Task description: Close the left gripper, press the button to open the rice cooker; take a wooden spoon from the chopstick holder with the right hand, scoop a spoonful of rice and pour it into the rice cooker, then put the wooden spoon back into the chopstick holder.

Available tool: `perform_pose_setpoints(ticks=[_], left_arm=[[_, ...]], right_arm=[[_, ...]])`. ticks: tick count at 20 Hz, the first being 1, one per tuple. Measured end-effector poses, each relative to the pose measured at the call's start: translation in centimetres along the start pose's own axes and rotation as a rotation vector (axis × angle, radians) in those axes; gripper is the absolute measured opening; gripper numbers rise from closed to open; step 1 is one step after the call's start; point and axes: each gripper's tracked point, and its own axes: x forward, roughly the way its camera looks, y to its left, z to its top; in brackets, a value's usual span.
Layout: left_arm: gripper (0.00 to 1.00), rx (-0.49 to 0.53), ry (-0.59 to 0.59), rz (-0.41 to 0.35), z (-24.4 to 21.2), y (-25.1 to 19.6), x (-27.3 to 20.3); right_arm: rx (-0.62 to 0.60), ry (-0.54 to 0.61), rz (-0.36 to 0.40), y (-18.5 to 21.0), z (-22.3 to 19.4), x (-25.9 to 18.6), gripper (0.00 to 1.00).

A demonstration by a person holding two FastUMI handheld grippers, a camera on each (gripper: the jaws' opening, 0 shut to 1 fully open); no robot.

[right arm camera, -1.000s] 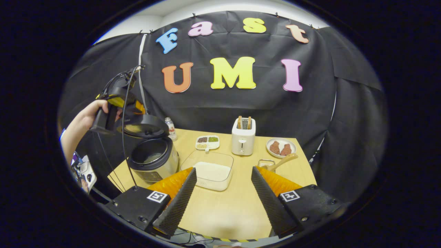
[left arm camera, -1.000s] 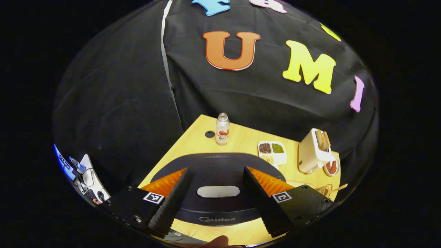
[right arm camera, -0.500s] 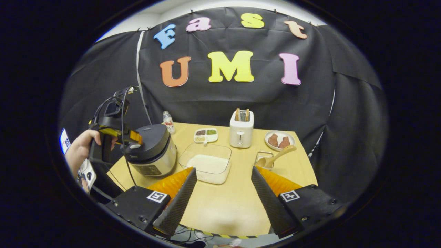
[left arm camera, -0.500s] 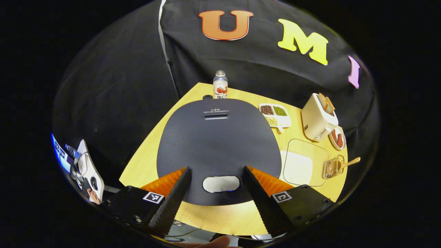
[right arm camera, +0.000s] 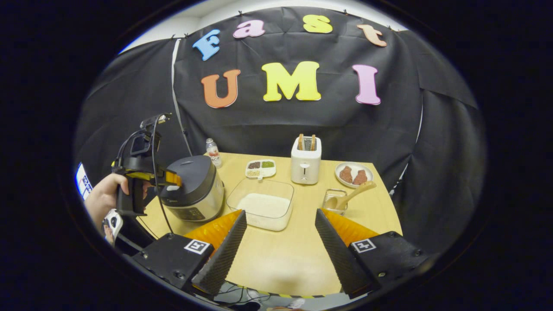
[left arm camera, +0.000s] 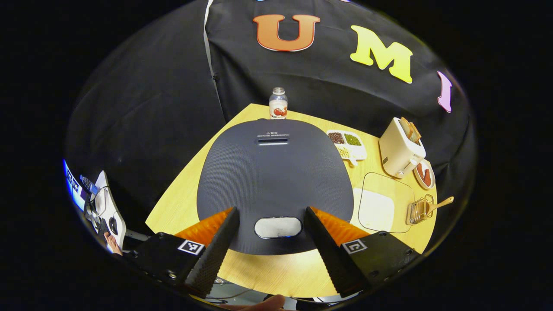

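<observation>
Table (right arm camera: 302, 259): a big wood top. Everything stands on it.

Rice cooker (right arm camera: 192, 188): the biggest thing, at the table's left end. Its dark lid (left arm camera: 272, 172) lies flat and shut. One second ago the lid stood up and you could look into the pot. Now it is down again.

What that means: I think the job starts over from the top. The cooker must be opened before any rice can go in.

Rice box (right arm camera: 264, 208): a see-through box with white rice in it, just beside the cooker, in the middle of the table.

Toaster (right arm camera: 306, 164): behind the rice box, with bread sticking out.

Left gripper (left arm camera: 270, 235): its two fingers are wide apart and hold nothing. It hangs over the front edge of the lid. In the right gripper view a hand (right arm camera: 103, 196) holds it up against the cooker's front.

Button (left arm camera: 278, 227): a small pale oval at the front of the lid. It sits right between the left fingers. The job says to close the fingers first, then press. They are not closed yet.

Right gripper (right arm camera: 281, 242): also wide apart, holding nothing. It waits over the near side of the table, well apart from the spoon.

Chopstick holder (right arm camera: 335, 201): a small wire rack to the right of the rice box.

Wooden spoon (right arm camera: 352, 196): in the holder, handle leaning up to the right. Nobody has touched it.
</observation>
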Motion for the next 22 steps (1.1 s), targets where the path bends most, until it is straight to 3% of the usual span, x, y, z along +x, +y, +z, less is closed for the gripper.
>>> perform_pose_setpoints(ticks=[3,6,12,17,19,22], left_arm=[[0.99,-0.009,-0.047,-0.002,0.9,0.0,-0.4],[0.96,0.0,-0.223,-0.005,4.3,-0.2,-2.2],[0.94,0.099,-0.642,-0.055,10.7,-2.2,-14.6],[0.95,0.116,-0.8,-0.139,10.8,-3.7,-23.4],[1.0,0.117,-0.845,-0.164,10.2,-4.2,-25.4],[0.95,0.144,-0.943,-0.163,10.3,-3.7,-28.4]], right_arm=[[0.002,-0.037,-0.012,-0.4,0.9,0.1,1.0],[0.028,-0.124,-0.043,-1.1,2.9,-0.3,1.0],[0.0,-0.342,-0.145,-1.9,9.8,-3.0,1.0],[-0.06,-0.487,-0.188,-0.8,14.0,-6.0,1.0],[-0.055,-0.503,-0.187,-0.5,14.2,-6.7,1.0],[-0.012,-0.495,-0.173,-0.3,14.1,-7.4,0.97]])
